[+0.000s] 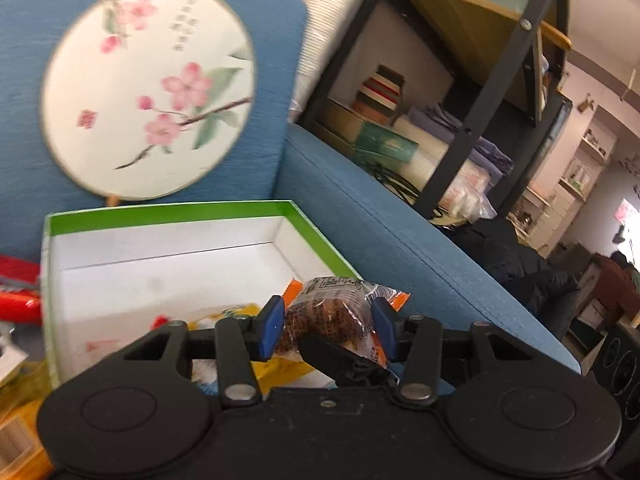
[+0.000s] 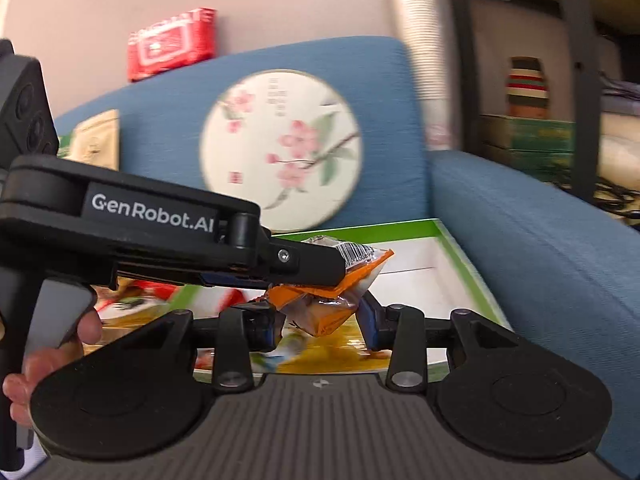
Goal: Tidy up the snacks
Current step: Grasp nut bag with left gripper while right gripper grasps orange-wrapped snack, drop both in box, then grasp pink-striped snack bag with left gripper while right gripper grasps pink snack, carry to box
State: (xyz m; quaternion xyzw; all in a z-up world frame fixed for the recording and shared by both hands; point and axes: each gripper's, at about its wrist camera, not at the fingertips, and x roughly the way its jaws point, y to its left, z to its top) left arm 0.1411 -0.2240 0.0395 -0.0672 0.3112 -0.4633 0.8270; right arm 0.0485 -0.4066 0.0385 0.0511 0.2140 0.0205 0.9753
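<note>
In the left wrist view my left gripper [image 1: 328, 328] is shut on a clear-wrapped brown cake packet [image 1: 328, 308] with orange ends, held over the near right corner of an open green-rimmed box [image 1: 172, 212]. The right wrist view shows my right gripper [image 2: 318, 324] shut on an orange-and-clear snack packet [image 2: 320, 314]. The left gripper [image 2: 312, 264] crosses just above it from the left, with its barcoded packet [image 2: 356, 256] touching mine. Both hang over the box [image 2: 360, 228], which is white inside. Yellow printed packets [image 1: 236, 312] lie in its near part.
The box sits on a blue sofa, with the armrest [image 1: 400, 232] to its right. A round blossom fan [image 2: 280, 148] leans on the backrest and a red wipes pack [image 2: 172, 44] sits on top. A black metal shelf [image 1: 480, 120] stands beyond. A person's hand [image 2: 88, 328] grips the left handle.
</note>
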